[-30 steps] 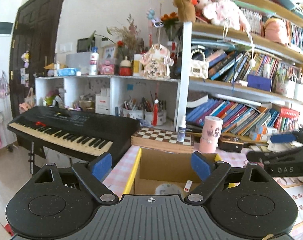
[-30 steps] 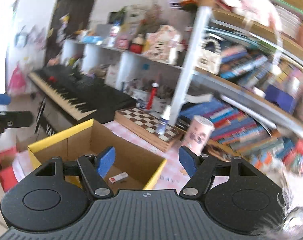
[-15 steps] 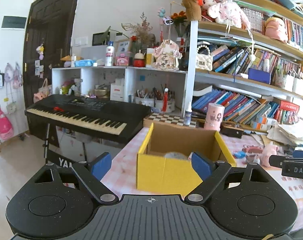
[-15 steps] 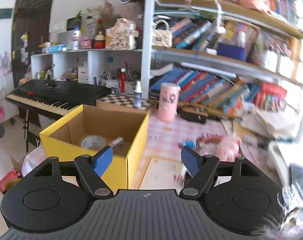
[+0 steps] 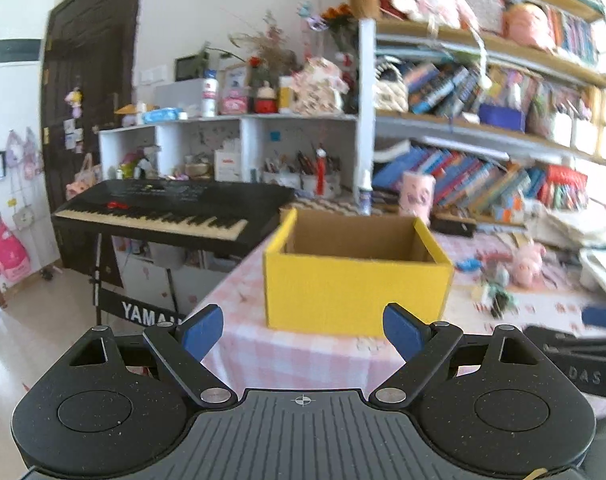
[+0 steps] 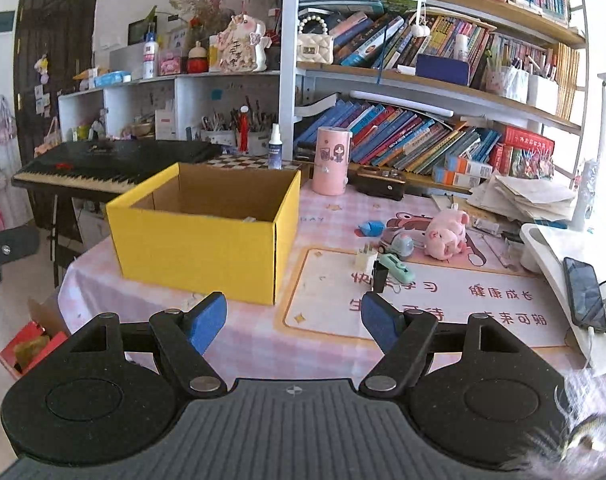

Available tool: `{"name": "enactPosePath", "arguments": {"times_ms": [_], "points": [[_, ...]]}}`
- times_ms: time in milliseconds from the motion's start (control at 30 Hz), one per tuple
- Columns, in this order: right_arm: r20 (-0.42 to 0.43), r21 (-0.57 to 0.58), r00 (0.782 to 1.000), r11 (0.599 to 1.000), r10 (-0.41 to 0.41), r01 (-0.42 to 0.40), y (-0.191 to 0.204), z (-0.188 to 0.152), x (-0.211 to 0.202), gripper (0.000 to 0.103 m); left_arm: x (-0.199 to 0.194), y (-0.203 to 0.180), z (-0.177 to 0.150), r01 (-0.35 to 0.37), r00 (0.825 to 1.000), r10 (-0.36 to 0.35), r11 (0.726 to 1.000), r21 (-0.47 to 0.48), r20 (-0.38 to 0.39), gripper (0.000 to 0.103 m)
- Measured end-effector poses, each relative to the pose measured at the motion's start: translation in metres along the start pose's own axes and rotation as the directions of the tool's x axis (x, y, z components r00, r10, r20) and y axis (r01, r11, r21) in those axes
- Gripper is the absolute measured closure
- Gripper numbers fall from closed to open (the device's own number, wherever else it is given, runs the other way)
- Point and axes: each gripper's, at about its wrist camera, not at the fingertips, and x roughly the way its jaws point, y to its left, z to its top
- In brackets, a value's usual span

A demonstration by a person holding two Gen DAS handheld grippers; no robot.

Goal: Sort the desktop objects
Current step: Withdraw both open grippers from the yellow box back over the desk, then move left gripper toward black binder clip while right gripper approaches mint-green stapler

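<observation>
A yellow cardboard box [image 6: 199,246] stands open on the pink checked table [image 6: 327,344], also in the left wrist view [image 5: 355,292]. Right of it lie small objects: a pink pig toy [image 6: 447,234], a blue item [image 6: 370,229], a mint green item [image 6: 397,266], a cream block [image 6: 366,258] and a small black block [image 6: 379,276]. My left gripper [image 5: 303,330] is open and empty, in front of the box near the table edge. My right gripper [image 6: 293,320] is open and empty, above the table's front edge.
A black keyboard [image 6: 103,166] stands left of the table. A pink cup [image 6: 331,166], spray bottle [image 6: 275,147] and chessboard [image 6: 247,160] sit behind the box. A phone [image 6: 585,294] and papers [image 6: 523,198] lie at right. Bookshelves fill the back.
Both grippers have pulled back and down from above the box. The box's inside was visible before; now I face its front wall. Both stay open.
</observation>
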Motion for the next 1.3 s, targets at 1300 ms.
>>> {"name": "enactPosePath", "arguments": {"times_ms": [1300], "points": [[-0.149,0.039,0.981,0.990,-0.127,0.134,-0.111,-0.026,0.040,0.031,0.066,-0.129,-0.009,0.239,0.956,-0.218,0.967,0.089,-0.197,0.015]]}}
